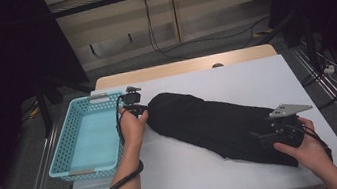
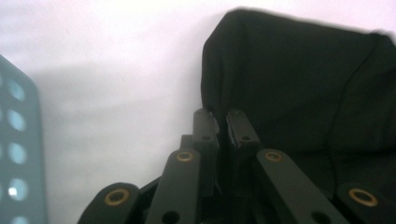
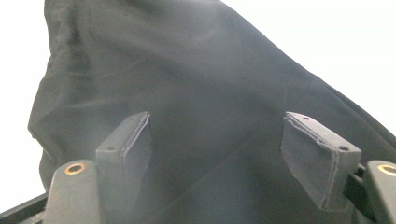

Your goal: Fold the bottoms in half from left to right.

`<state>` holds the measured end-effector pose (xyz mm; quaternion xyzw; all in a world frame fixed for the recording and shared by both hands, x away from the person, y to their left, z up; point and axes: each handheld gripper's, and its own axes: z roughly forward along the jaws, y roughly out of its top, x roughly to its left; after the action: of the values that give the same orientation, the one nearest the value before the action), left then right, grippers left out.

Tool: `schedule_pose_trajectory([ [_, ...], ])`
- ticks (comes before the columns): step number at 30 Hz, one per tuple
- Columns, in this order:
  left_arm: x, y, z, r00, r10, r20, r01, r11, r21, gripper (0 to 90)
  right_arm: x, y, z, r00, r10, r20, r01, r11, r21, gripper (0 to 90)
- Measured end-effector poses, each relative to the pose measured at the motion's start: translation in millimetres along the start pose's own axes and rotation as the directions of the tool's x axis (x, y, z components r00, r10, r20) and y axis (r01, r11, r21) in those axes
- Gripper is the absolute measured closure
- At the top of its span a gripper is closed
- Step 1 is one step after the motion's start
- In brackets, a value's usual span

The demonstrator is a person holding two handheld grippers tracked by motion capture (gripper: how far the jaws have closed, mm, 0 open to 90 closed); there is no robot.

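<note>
High view: blue basket (image 1: 68, 167) holds nothing; left gripper (image 1: 134, 110) jaws clenched on black cloth (image 1: 211, 121) edge; right gripper (image 1: 271, 134) jaws spread.

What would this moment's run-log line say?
left tongs: shut on black cloth edge | right tongs: open over cloth | basket: beside cloth

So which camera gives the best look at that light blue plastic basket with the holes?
The high view: the light blue perforated plastic basket shows whole there, at the white table's left edge. The left gripper view catches a blurred strip of its wall. The right gripper view looks at black cloth instead.
</note>
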<state>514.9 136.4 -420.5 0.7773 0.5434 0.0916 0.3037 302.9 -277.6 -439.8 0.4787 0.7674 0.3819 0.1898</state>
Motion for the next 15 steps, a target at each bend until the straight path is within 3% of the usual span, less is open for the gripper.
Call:
schedule_pose_trajectory([
  [5, 1.9, 7.5, -13.7, 0.9995, -0.020, -0.026, 0.019, 0.9992, -0.034, 84.2, -0.5, -0.2, -1.1, 1.0000, 0.002, 0.002, -0.002, 1.000, -0.001, 24.9],
  [8, 2.2, 8.5, -18.2, 0.9994, -0.030, -0.016, 0.029, 0.9986, -0.045, 84.1, -0.7, -0.4, -1.5, 1.0000, 0.002, 0.003, -0.002, 1.000, -0.003, 24.5],
  [15, -13.5, 10.6, -23.0, 0.9995, 0.018, 0.027, -0.016, 0.9976, -0.067, 83.9, 0.2, 0.0, -0.4, 1.0000, 0.001, 0.002, -0.001, 1.000, 0.000, 22.9],
])
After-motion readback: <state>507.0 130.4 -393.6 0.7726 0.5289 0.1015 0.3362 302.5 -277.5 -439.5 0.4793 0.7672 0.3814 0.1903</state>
